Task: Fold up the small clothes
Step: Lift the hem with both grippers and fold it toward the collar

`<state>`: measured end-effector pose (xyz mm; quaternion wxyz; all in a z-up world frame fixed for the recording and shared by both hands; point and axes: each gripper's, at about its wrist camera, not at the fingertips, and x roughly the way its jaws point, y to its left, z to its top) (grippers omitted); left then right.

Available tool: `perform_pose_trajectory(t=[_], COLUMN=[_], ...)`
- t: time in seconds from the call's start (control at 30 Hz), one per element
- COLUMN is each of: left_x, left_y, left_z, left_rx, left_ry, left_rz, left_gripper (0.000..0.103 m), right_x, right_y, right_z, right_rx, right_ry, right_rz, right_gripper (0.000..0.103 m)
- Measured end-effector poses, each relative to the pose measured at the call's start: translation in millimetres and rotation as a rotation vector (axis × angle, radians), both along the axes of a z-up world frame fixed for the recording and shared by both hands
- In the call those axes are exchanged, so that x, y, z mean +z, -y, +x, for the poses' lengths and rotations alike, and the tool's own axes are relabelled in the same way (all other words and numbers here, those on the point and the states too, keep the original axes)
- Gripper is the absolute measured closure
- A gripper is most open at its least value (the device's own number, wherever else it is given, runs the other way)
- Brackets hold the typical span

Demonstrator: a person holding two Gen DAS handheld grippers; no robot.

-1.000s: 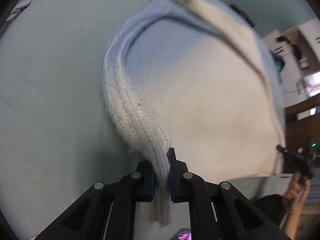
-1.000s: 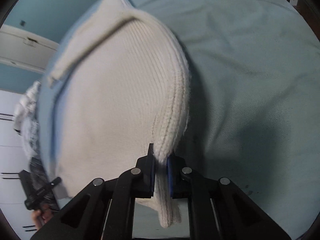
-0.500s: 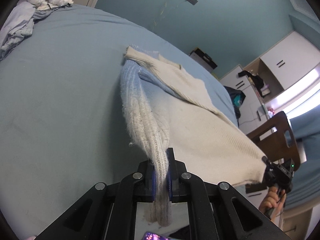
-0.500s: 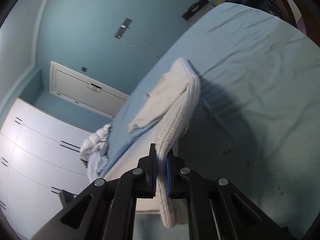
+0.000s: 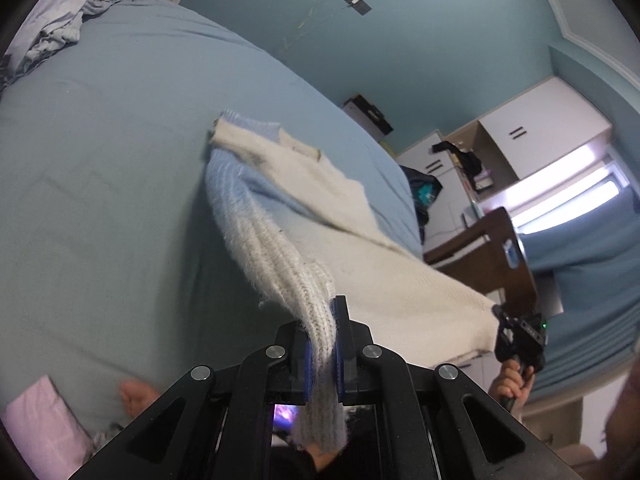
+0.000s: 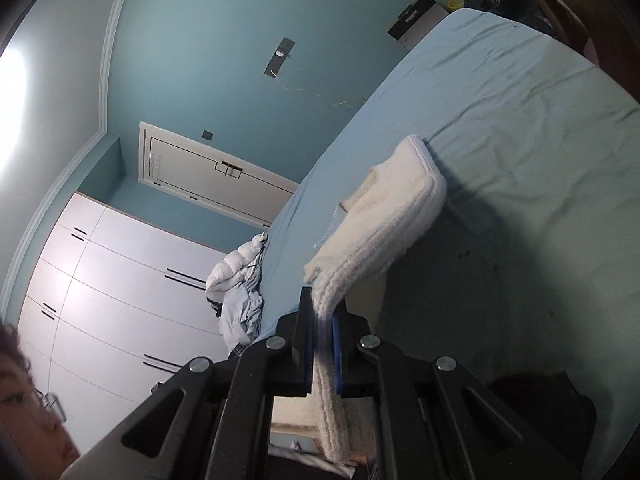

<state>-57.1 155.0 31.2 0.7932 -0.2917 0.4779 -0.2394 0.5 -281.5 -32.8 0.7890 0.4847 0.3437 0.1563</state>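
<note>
A small cream and pale blue knit sweater (image 5: 280, 216) is held off the blue bed (image 5: 100, 200); its far end still rests on the sheet. My left gripper (image 5: 322, 344) is shut on the sweater's ribbed hem. My right gripper (image 6: 320, 332) is shut on the other corner of the sweater (image 6: 384, 220); it also shows at the right of the left wrist view (image 5: 520, 340), with the hem stretched between the two.
A pile of white and grey clothes (image 6: 240, 288) lies at the bed's far end, also in the left wrist view (image 5: 72, 12). A pink item (image 5: 40, 420) lies at the near left. White wardrobes (image 6: 120, 300), a dark wooden chair (image 5: 488, 256) and shelves stand around the bed.
Both grippers have lifted and pulled back with the sweater, raising its near end off the bed. The views have tilted up from the sheet to the room.
</note>
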Motion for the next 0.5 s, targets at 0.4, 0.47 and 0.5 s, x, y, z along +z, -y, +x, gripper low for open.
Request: perform_pose_trajectory(t=[0.4, 0.47, 0.5], left_x=[-30, -52, -71], left_y=[-22, -19, -20], left_z=[220, 289, 327], left_rx=[0.185, 0.194, 0.231], left_ry=[-0.111, -0.139, -0.148], left_rz=[-0.235, -0.275, -0.281], left_gripper=[0.096, 0.095, 0.092], right_x=[-17, -35, -48], right_y=[30, 40, 44], right_z=[165, 229, 272], right_rx=[0.038, 0.009, 0.023], right_ry=[-0.158, -0.228, -0.259], right_rz=[0.071, 0.098, 0.094], right_gripper=[0.099, 0.097, 0.092])
